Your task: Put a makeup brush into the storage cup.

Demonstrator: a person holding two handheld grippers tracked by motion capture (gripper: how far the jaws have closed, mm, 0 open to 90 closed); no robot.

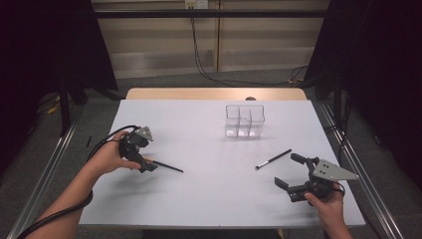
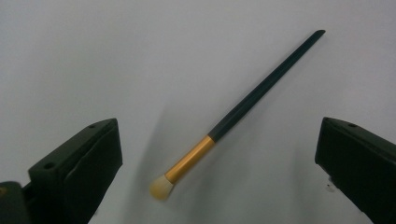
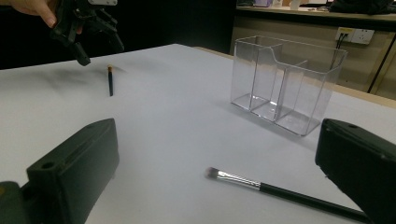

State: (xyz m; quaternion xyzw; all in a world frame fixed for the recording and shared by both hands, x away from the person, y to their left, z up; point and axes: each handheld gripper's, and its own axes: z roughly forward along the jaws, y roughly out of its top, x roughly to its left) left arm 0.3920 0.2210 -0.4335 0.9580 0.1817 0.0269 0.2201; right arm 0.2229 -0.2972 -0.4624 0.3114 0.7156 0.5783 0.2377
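Observation:
A brush with a dark handle and gold ferrule (image 1: 166, 167) lies on the white table (image 1: 199, 124) at the left. My left gripper (image 1: 143, 162) hangs open just above its bristle end. In the left gripper view the brush (image 2: 243, 109) lies diagonally between the wide jaws, untouched. A second brush with a silver ferrule (image 1: 272, 159) lies right of centre. My right gripper (image 1: 289, 171) stands open close by it, at the near right. The right gripper view has this brush (image 3: 280, 190) low between the jaws, and the gold brush (image 3: 110, 79) farther off.
A clear three-compartment organiser (image 1: 244, 121) stands empty at the back centre, seen again as the organiser (image 3: 287, 84) in the right gripper view. Metal rails and cables run along the floor on both sides of the table.

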